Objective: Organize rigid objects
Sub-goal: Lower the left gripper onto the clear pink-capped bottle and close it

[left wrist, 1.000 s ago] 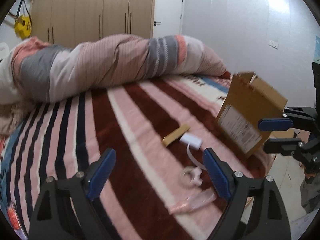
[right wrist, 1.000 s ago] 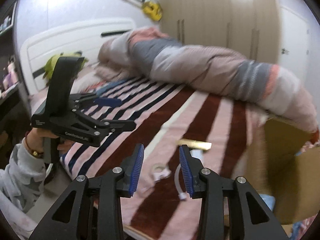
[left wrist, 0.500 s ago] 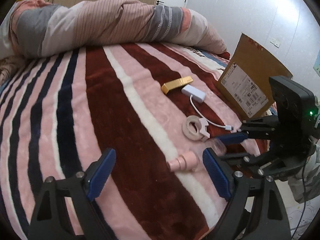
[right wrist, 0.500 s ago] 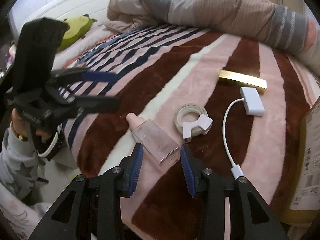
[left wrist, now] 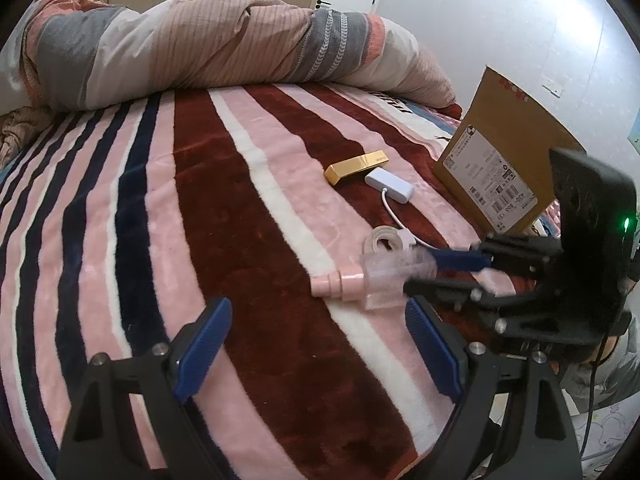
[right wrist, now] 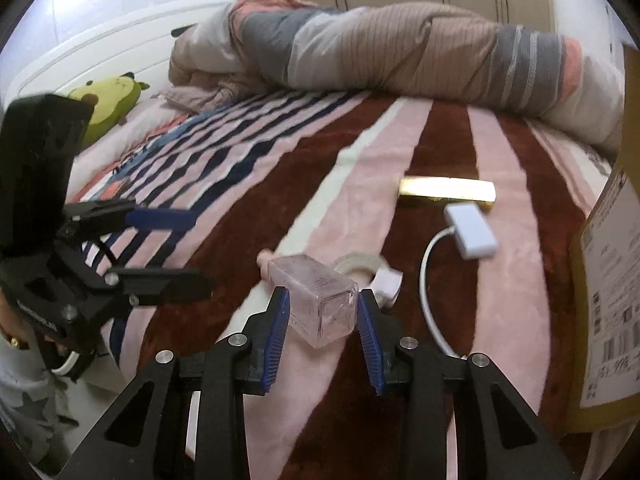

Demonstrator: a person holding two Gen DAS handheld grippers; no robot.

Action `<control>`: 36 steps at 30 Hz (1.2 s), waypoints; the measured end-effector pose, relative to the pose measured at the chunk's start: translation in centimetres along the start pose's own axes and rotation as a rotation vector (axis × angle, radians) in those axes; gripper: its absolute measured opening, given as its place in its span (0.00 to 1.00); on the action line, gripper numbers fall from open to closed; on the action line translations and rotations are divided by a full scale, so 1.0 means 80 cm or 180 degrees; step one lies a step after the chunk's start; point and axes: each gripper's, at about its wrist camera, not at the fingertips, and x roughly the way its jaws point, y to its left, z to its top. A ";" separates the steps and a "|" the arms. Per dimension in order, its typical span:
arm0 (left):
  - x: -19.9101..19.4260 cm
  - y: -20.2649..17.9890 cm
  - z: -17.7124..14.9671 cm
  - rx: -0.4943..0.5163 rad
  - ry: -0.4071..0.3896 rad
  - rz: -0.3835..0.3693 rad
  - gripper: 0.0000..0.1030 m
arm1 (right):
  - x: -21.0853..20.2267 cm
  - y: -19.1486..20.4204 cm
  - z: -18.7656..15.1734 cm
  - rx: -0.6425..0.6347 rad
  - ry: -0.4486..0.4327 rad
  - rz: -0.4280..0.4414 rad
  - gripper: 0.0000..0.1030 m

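Note:
A clear square bottle (right wrist: 316, 300) with a pink cap lies on the striped blanket; it also shows in the left wrist view (left wrist: 372, 280). My right gripper (right wrist: 322, 320) is open with its blue pads on either side of the bottle's base, not clamped. It shows in the left wrist view (left wrist: 424, 274) reaching in from the right. My left gripper (left wrist: 316, 340) is open and empty, just short of the bottle. A tape roll (right wrist: 360, 264), a white adapter with cable (right wrist: 472, 232) and a gold bar-shaped box (right wrist: 448, 192) lie beyond.
A cardboard box (left wrist: 508, 164) stands at the bed's right edge. A rolled duvet (left wrist: 200, 48) lies across the far side. A green plush toy (right wrist: 108, 100) sits by the headboard. The bed's near edge is just below both grippers.
Both grippers moved down and closer to the bed. My right gripper advanced so its open pads now flank the bottle's base.

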 end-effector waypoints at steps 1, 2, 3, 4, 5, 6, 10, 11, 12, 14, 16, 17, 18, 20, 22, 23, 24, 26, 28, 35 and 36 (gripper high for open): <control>0.000 0.000 0.000 -0.0007 0.0002 -0.0009 0.84 | 0.000 0.002 -0.004 -0.0024 0.0033 0.0023 0.29; 0.000 -0.001 0.000 -0.0014 0.0006 -0.0018 0.84 | 0.000 0.005 -0.009 -0.0082 0.0063 0.0045 0.28; 0.001 -0.001 0.000 -0.0021 0.0010 -0.0027 0.84 | 0.000 0.009 -0.014 -0.0118 0.0092 0.0055 0.28; 0.002 -0.001 0.000 -0.0028 0.0023 -0.0045 0.84 | -0.001 0.011 -0.018 -0.0124 0.0124 0.0080 0.27; 0.002 -0.002 0.000 -0.0032 0.0031 -0.0061 0.84 | -0.001 0.013 -0.022 -0.0082 0.0153 0.0156 0.25; 0.003 -0.003 0.000 -0.0031 0.0042 -0.0084 0.84 | 0.000 0.014 -0.023 -0.0045 0.0176 0.0243 0.25; 0.004 -0.013 -0.005 -0.0009 0.0081 -0.0195 0.84 | 0.002 0.027 -0.027 -0.0053 0.0272 0.0603 0.25; 0.005 -0.015 -0.007 -0.0014 0.0088 -0.0209 0.84 | 0.001 0.030 -0.026 -0.0092 0.0269 0.0606 0.25; 0.005 -0.017 -0.008 -0.0020 0.0094 -0.0219 0.84 | -0.002 0.032 -0.026 -0.0134 0.0251 0.0575 0.27; 0.008 -0.020 -0.011 -0.0022 0.0107 -0.0227 0.85 | -0.009 0.030 -0.024 -0.0161 0.0196 0.0512 0.34; 0.009 -0.020 -0.012 -0.0087 0.0088 -0.0295 0.84 | -0.019 0.023 -0.023 -0.0203 0.0160 0.0417 0.40; 0.011 -0.020 -0.011 -0.0103 0.0091 -0.0313 0.84 | -0.022 0.020 -0.024 -0.0217 0.0149 0.0370 0.40; 0.012 -0.021 -0.011 -0.0101 0.0095 -0.0312 0.84 | -0.025 0.015 -0.025 -0.0234 0.0136 0.0282 0.40; 0.015 -0.025 -0.011 -0.0079 0.0116 -0.0312 0.84 | -0.028 0.004 -0.026 -0.0244 0.0143 0.0167 0.40; 0.019 -0.030 -0.012 -0.0075 0.0143 -0.0368 0.84 | -0.030 -0.009 -0.027 -0.0223 0.0141 0.0065 0.40; 0.021 -0.032 -0.013 -0.0070 0.0152 -0.0391 0.84 | -0.030 -0.015 -0.026 -0.0218 0.0135 0.0015 0.40; 0.023 -0.035 -0.014 -0.0065 0.0160 -0.0407 0.82 | -0.031 -0.021 -0.025 -0.0215 0.0120 -0.0036 0.40; 0.029 -0.040 -0.016 -0.0060 0.0188 -0.0418 0.73 | -0.031 -0.029 -0.021 -0.0202 0.0099 -0.0060 0.40; 0.039 -0.043 -0.019 -0.0080 0.0245 -0.0423 0.59 | -0.032 -0.036 -0.019 -0.0193 0.0086 -0.0078 0.40; 0.039 -0.039 -0.017 -0.0036 0.0225 -0.0200 0.36 | -0.024 -0.041 -0.011 -0.0213 0.0078 -0.0077 0.40; 0.034 -0.036 -0.015 -0.0004 0.0207 -0.0157 0.33 | -0.024 -0.041 -0.010 -0.0224 0.0077 -0.0063 0.40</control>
